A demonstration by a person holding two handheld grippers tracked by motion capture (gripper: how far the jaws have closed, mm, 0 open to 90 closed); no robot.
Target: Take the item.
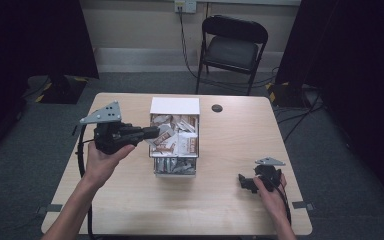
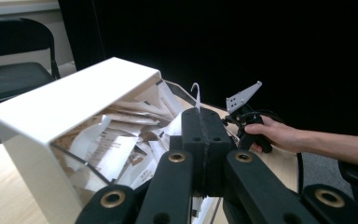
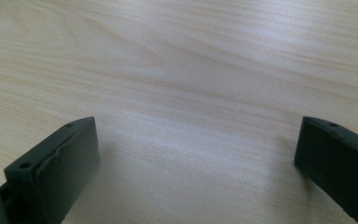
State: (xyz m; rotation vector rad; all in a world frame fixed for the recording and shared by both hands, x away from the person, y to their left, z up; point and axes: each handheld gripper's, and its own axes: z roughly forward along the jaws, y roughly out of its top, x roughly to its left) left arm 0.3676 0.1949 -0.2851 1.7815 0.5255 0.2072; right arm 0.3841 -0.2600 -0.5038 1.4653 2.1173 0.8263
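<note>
Packet (image 2: 196, 95) pinched in left claw (image 1: 152, 133) over box (image 1: 175, 106); right claw (image 1: 242, 181) wide.

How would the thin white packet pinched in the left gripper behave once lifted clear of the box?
Probably floppy: the thin white packet curls above the shut left gripper. Likely light, being one of many flat sachets in the white open-topped box.

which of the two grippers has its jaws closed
The left gripper, at the box of packets: its jaws are pressed together on a thin white packet. The right gripper is open.
</note>
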